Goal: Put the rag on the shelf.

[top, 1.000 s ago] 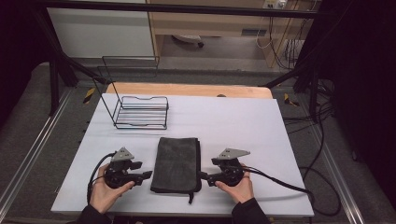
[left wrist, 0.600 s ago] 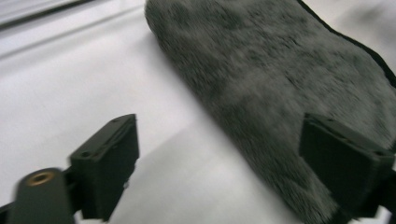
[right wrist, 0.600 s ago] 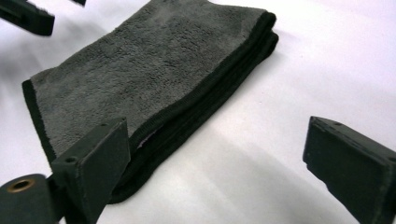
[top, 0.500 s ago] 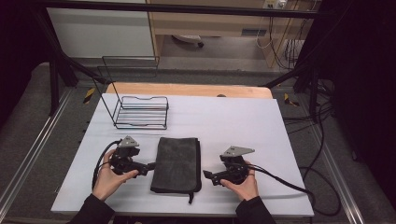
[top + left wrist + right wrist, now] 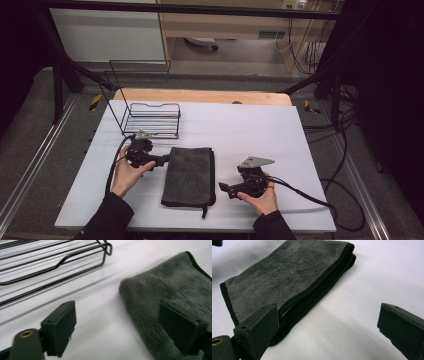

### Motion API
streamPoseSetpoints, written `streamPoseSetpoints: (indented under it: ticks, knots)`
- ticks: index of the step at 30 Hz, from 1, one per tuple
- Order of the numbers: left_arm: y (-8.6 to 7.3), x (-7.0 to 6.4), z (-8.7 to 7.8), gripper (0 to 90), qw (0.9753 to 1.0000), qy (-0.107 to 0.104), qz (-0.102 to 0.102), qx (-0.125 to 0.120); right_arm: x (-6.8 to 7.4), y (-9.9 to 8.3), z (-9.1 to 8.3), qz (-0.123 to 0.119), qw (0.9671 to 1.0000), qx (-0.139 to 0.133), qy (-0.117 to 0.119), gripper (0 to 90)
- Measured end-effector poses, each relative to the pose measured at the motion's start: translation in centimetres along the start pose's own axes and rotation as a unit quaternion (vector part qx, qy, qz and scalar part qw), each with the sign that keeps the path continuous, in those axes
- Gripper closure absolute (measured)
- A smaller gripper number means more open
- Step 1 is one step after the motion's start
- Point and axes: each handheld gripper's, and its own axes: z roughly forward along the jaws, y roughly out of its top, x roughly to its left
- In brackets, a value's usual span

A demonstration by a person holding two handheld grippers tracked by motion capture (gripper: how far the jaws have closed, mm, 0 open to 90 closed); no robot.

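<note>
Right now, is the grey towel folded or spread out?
Folded. The towel lies flat as a narrow rectangle, and the right gripper view shows several stacked layers along its dark edge.

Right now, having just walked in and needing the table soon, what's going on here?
A person holds a tool in each hand over a white table. The left tool, open, sits at the far left corner of a folded grey towel; the right tool, open, is by its near right edge. A wire rack stands behind. Nothing is gripped.

3 cameras: 1 high and fixed, 2 riding low on the tools.
The high view looks forward and down over the whole counter [image 5: 260,130]; both tool views skim close above it, sharing the folded grey towel [image 5: 190,175].
</note>
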Motion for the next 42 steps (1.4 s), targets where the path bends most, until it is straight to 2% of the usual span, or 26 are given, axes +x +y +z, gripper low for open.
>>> streamPoseSetpoints:
  ticks: [3,4,5,7,8,11,14,17,20,22,24,31,33,34,36,37,39,42]
  knots:
    - [0.2,0.1,0.9,22.5,0.9999,-0.006,-0.015,-0.005,0.0,0.0,0.1,0.0,1.0,0.001,-0.001,4.6]
    - [0.3,0.1,1.2,28.0,0.9998,-0.009,-0.019,-0.006,0.0,-0.1,0.1,-0.001,1.0,0.003,0.0,4.6]
    - [0.4,0.1,1.5,28.0,0.9997,-0.012,-0.021,-0.008,0.0,-0.1,0.1,-0.001,1.0,0.003,0.0,4.6]
    - [0.6,-0.1,2.0,36.9,0.9995,-0.016,-0.026,-0.008,0.0,-0.1,0.2,-0.001,1.0,0.006,0.0,4.7]
    - [0.7,-0.2,2.2,36.9,0.9996,-0.015,-0.024,-0.006,0.0,-0.1,0.2,-0.001,1.0,0.006,0.0,4.7]
    - [0.8,-0.4,2.9,45.5,0.9999,-0.01,-0.012,0.001,0.0,-0.2,0.3,-0.001,1.0,0.007,0.0,4.8]
    - [0.6,-0.5,3.3,55.8,0.9995,-0.024,-0.017,0.01,-0.1,-0.1,0.3,-0.002,1.0,0.007,-0.001,5.1]
    - [0.4,-0.9,3.6,59.0,0.9995,-0.024,-0.014,0.017,-0.1,0.0,0.3,0.002,1.0,0.004,0.001,6.1]
    - [0.3,-0.9,3.8,67.4,0.9989,-0.035,-0.023,0.019,-0.4,0.4,0.6,0.012,0.9999,-0.006,0.01,8.3]
    - [0.2,-1.0,3.9,71.5,0.9987,-0.042,-0.022,0.019,-0.6,0.7,0.8,0.016,0.9998,-0.008,0.011,9.0]
    - [0.2,-1.0,4.0,72.4,0.9986,-0.044,-0.022,0.02,-0.7,1.0,1.0,0.016,0.9998,-0.01,0.007,9.5]
    - [0.0,-1.0,4.0,76.6,0.9985,-0.049,-0.015,0.019,-1.5,3.4,3.1,0.031,0.9993,-0.02,-0.004,16.9]
    - [-0.1,-1.1,4.1,77.3,0.9986,-0.047,-0.014,0.016,-1.8,4.5,4.6,0.041,0.9989,-0.019,-0.01,20.9]
    - [-0.1,-1.1,4.1,77.3,0.9987,-0.047,-0.012,0.015,-1.8,4.5,4.6,0.041,0.9989,-0.019,-0.01,20.9]
    - [-0.1,-1.1,4.1,77.3,0.9987,-0.048,-0.011,0.013,-2.4,5.4,6.2,0.041,0.9989,-0.01,-0.021,27.2]
    - [-0.1,-1.1,4.1,77.3,0.9987,-0.049,-0.011,0.013,-2.4,5.4,6.2,0.041,0.9989,-0.01,-0.021,27.2]
    - [-0.1,-0.9,4.1,77.4,0.9984,-0.054,-0.014,0.014,-2.7,5.9,7.5,0.044,0.9985,-0.01,-0.031,34.6]
    - [-0.2,-0.8,4.1,77.4,0.9981,-0.058,-0.015,0.013,-2.7,6.2,8.2,0.043,0.9985,-0.005,-0.033,38.8]
